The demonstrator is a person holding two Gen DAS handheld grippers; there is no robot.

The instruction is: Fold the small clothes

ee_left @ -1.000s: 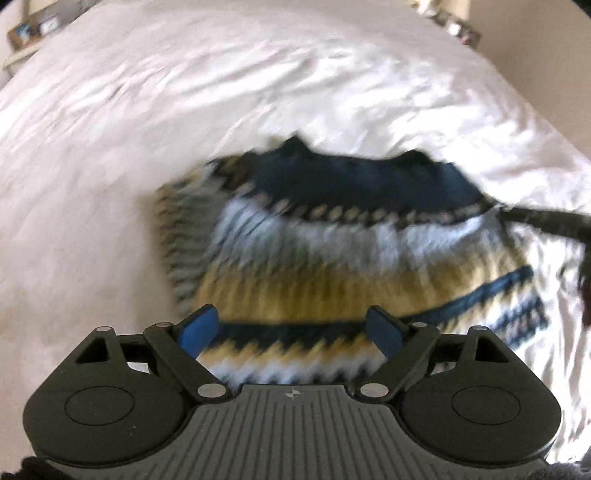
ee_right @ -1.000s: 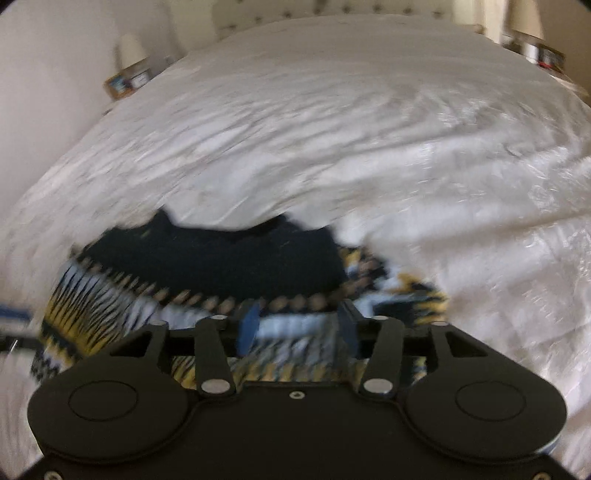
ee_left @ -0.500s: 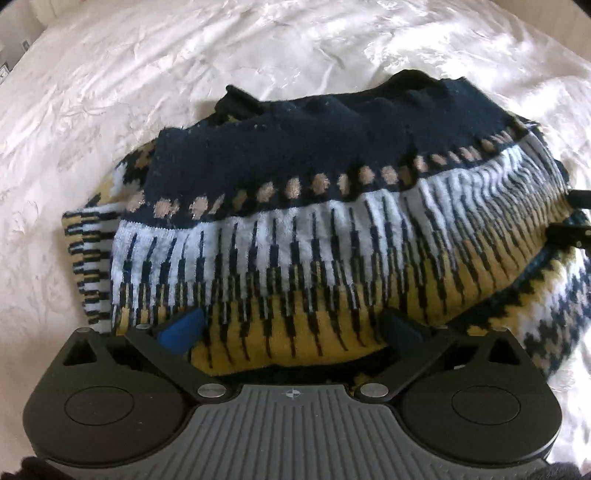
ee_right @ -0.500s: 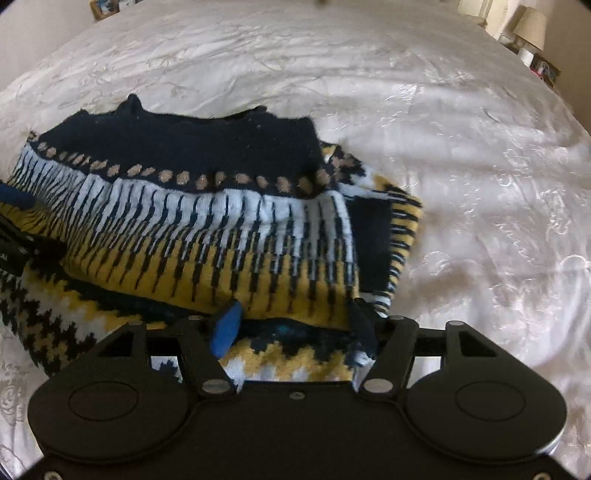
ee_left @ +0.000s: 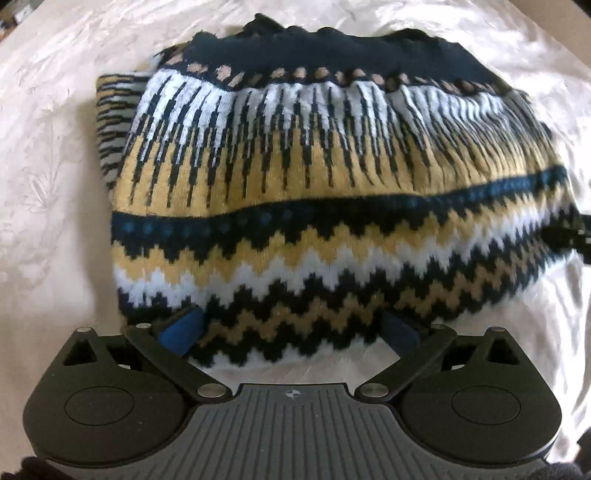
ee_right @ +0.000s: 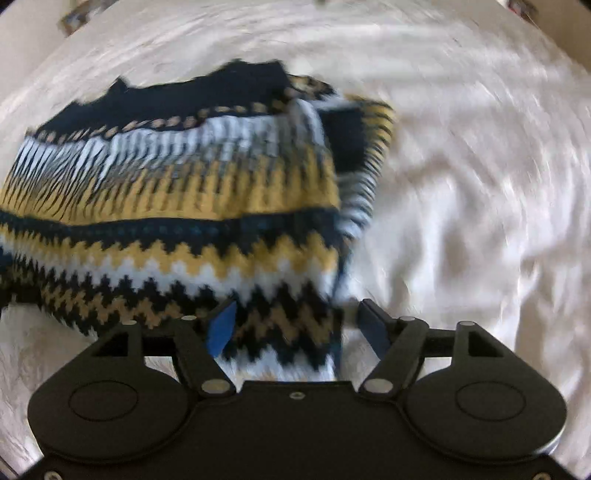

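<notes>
Left wrist view shows a knitted sweater (ee_left: 332,206) in navy, yellow and white lying folded on a white bedspread (ee_left: 48,155), its navy neck end toward the far edge of the bed and its zigzag hem at the near edge of the picture. Nothing else rests on the cloth around it; only blurred small items (ee_right: 74,16) show beyond the bed's far left corner in the right wrist view.

That right wrist view, smeared by motion, takes in the sweater's right side, where a striped sleeve (ee_right: 365,147) is tucked under the body, and a broad bare stretch of bedspread to the right. The left view shows instead the sweater's left side and a striped fold (ee_left: 110,125) sticking out there.

The left gripper (ee_left: 291,332) stands spread wide, its blue pads (ee_left: 181,330) straddling the hem without pinching it. The right gripper (ee_right: 295,326) has just been opening, with the hem's right corner between its fingers, released.
</notes>
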